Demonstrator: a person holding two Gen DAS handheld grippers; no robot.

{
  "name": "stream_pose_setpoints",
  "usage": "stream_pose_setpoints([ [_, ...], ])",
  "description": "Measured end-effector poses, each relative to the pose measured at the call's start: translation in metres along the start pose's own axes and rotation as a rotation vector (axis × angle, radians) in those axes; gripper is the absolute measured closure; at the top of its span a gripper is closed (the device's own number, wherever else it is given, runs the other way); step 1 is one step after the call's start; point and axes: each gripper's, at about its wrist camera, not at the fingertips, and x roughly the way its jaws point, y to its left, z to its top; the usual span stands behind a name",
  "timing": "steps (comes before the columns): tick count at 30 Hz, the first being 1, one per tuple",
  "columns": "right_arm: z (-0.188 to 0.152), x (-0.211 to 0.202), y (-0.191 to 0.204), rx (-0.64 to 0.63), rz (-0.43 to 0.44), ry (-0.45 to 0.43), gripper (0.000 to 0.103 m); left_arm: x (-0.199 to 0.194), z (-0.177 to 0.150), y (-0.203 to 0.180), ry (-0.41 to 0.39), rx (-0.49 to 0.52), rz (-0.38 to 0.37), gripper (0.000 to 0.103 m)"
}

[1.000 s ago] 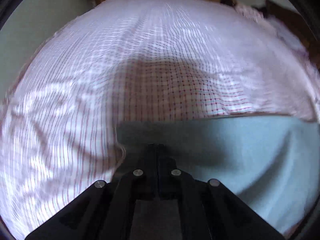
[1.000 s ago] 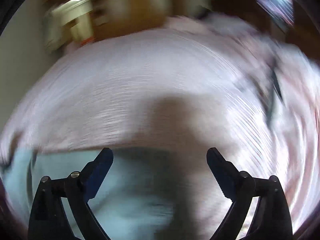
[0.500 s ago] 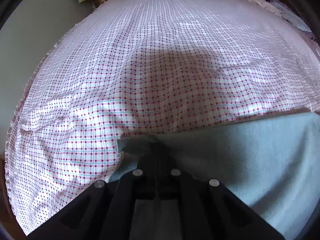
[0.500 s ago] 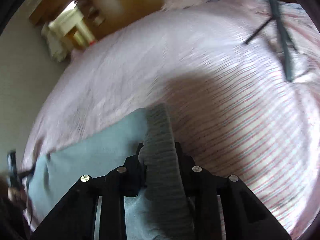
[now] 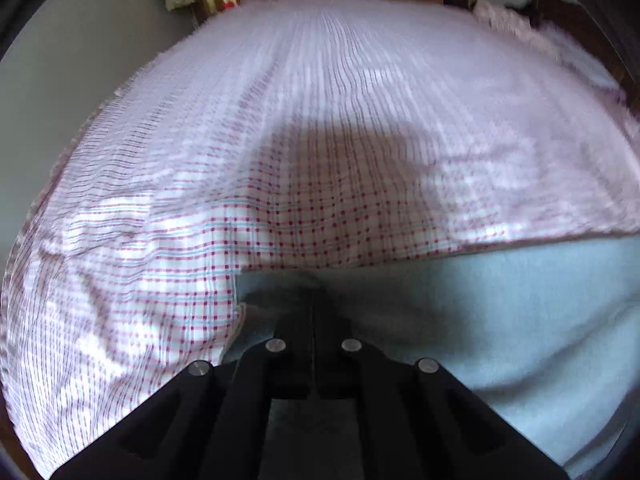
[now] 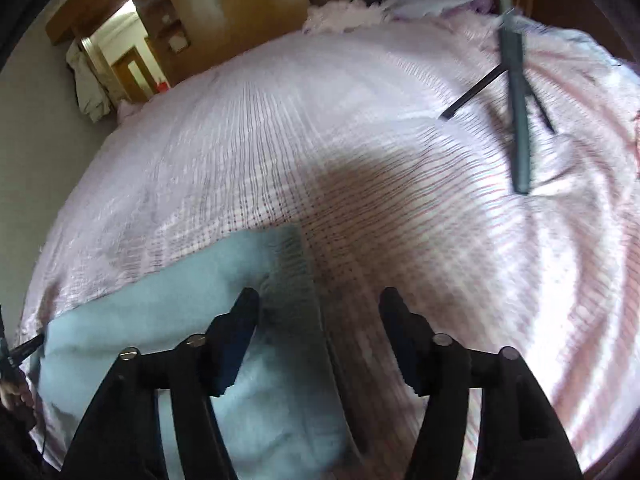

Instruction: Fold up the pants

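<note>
Light blue pants (image 5: 500,312) lie on a bed with a pink checked sheet (image 5: 320,120). My left gripper (image 5: 313,300) is shut on the pants' edge at their left corner, low over the sheet. In the right wrist view the pants (image 6: 168,320) spread to the left and their grey ribbed waistband (image 6: 296,276) runs between the fingers. My right gripper (image 6: 318,304) is open above the waistband and holds nothing.
A dark tripod (image 6: 516,92) stands on the bed to the right. Wooden wardrobes (image 6: 224,4) and a doorway (image 6: 128,52) stand beyond the bed. Crumpled pink bedding (image 6: 348,16) lies at the far end. A grey wall (image 5: 80,60) borders the bed's left side.
My right gripper was shut on the ribbed waistband half a second ago and has now opened, letting it go. My left gripper stays shut on the pants and has shifted slightly.
</note>
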Motion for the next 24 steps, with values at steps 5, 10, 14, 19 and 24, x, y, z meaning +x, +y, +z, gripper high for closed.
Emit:
stream_pose_setpoints([
  [5,-0.039,-0.013,0.02,-0.084,0.012,0.062,0.042,-0.075,-0.042,-0.029,-0.197,-0.009,-0.239,0.103],
  [10,-0.073,-0.002,0.039,-0.292,-0.143,0.111,0.039,-0.11,-0.095,-0.147,-0.28,0.213,-0.485,0.103],
  [14,-0.075,-0.018,0.024,-0.228,-0.188,0.171,0.031,-0.094,-0.135,-0.226,-0.095,0.235,-0.608,0.103],
  [19,-0.085,-0.032,0.03,-0.241,-0.213,0.155,0.031,-0.112,-0.175,-0.227,-0.118,0.167,-0.593,0.103],
  [24,-0.087,-0.052,0.055,-0.298,-0.206,0.034,0.031,-0.12,-0.221,-0.224,-0.057,0.252,-0.681,0.073],
])
